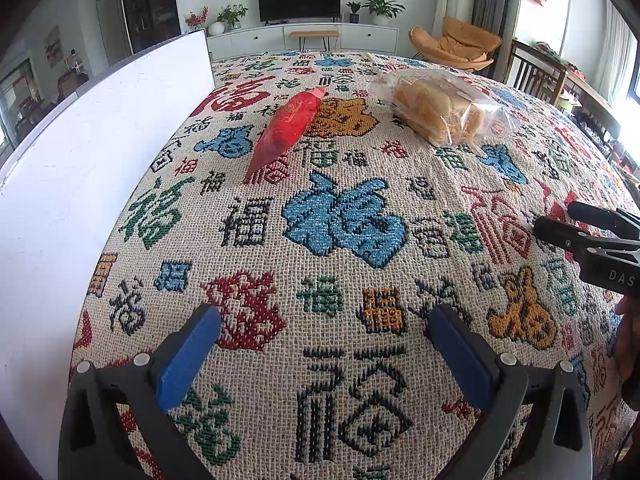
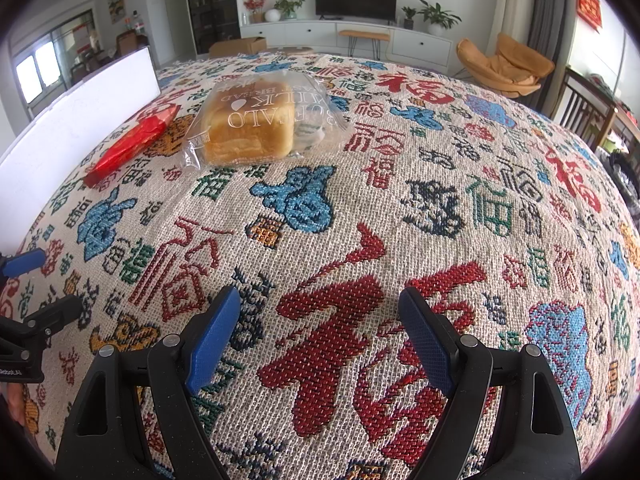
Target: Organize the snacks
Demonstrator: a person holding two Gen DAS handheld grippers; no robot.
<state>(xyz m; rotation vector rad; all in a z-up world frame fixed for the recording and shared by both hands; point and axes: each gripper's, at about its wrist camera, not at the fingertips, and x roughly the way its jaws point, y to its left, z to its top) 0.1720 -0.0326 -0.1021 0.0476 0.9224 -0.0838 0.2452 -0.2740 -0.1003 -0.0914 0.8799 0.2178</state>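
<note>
A red snack packet lies on the patterned tablecloth, and a clear bag of bread lies to its right. Both also show in the right wrist view, the red packet at the far left and the bread bag beside it. My left gripper is open and empty, low over the cloth, well short of both snacks. My right gripper is open and empty, also near the front. It shows at the right edge of the left wrist view.
A white box wall stands along the left of the table, next to the red packet; it also shows in the right wrist view. Chairs stand at the far right. A TV cabinet is behind the table.
</note>
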